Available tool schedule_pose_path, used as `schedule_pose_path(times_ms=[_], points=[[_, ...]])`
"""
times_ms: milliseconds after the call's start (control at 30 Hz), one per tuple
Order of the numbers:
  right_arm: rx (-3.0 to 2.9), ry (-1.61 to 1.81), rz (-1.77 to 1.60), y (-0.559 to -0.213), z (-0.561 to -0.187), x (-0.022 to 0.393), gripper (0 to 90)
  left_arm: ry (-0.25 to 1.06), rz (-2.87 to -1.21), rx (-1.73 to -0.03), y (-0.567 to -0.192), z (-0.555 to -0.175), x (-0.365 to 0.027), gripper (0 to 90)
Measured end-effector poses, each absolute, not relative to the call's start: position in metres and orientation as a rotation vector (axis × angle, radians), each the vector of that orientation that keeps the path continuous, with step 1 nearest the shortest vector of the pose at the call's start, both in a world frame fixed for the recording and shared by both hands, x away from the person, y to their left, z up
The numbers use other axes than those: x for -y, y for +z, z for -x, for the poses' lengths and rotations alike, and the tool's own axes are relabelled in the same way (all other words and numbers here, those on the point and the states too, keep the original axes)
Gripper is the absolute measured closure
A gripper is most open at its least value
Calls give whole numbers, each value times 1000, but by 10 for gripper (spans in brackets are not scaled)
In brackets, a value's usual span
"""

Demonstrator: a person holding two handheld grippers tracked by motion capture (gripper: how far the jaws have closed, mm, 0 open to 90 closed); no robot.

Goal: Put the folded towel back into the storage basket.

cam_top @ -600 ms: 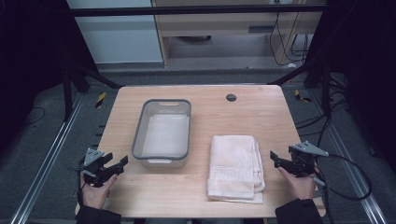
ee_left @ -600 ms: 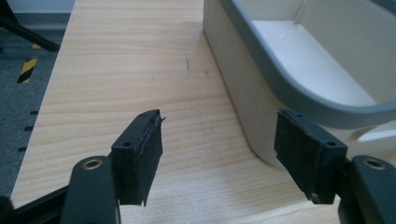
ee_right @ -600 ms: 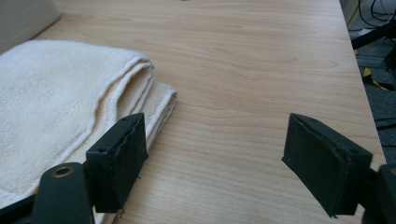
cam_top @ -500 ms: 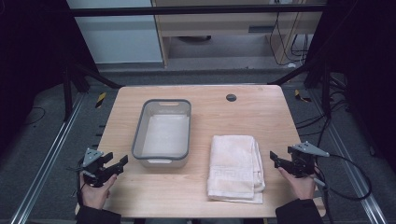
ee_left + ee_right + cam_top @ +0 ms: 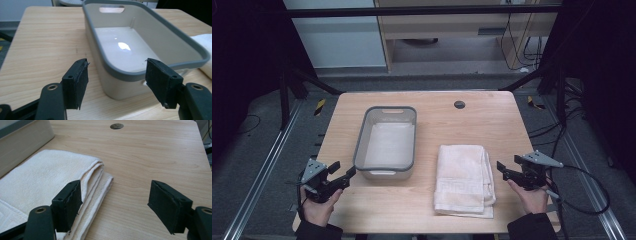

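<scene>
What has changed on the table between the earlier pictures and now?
Nothing has visibly changed. The left claw and the right claw are open at the table's near corners as before, holding nothing. The folded towel and the empty grey tub lie where they were.

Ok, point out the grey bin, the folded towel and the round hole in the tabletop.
grey bin (image 5: 361, 148): high view, on its left rim.
folded towel (image 5: 462, 172): high view, middle of its top layer.
round hole (image 5: 459, 104): high view, centre of the dark grommet in the tabletop.
</scene>
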State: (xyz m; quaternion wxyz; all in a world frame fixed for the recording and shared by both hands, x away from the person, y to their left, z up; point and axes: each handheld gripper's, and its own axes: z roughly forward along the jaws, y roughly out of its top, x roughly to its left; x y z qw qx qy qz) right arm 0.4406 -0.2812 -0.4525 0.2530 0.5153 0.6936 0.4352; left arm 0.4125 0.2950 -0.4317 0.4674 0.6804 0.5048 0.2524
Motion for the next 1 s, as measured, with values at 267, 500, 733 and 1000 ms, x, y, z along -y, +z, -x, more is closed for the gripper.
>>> schedule_pose_path(times_ms=[267, 500, 733, 1000], points=[[-1874, 1201, -1391, -443, -438, 279, 261, 608, -1691, -1187, -427, -412, -279, 339], [-1864, 1211, -1384, -432, -439, 281, 254, 605, -1696, -1145, -417, -414, -267, 336], [-1868, 1223, -1372, -426, -446, 276, 253, 614, -1723, -1103, -412, -418, -249, 333], [-1867, 1267, -1342, -412, -453, 268, 249, 608, -1746, -1040, -406, -419, -223, 331]])
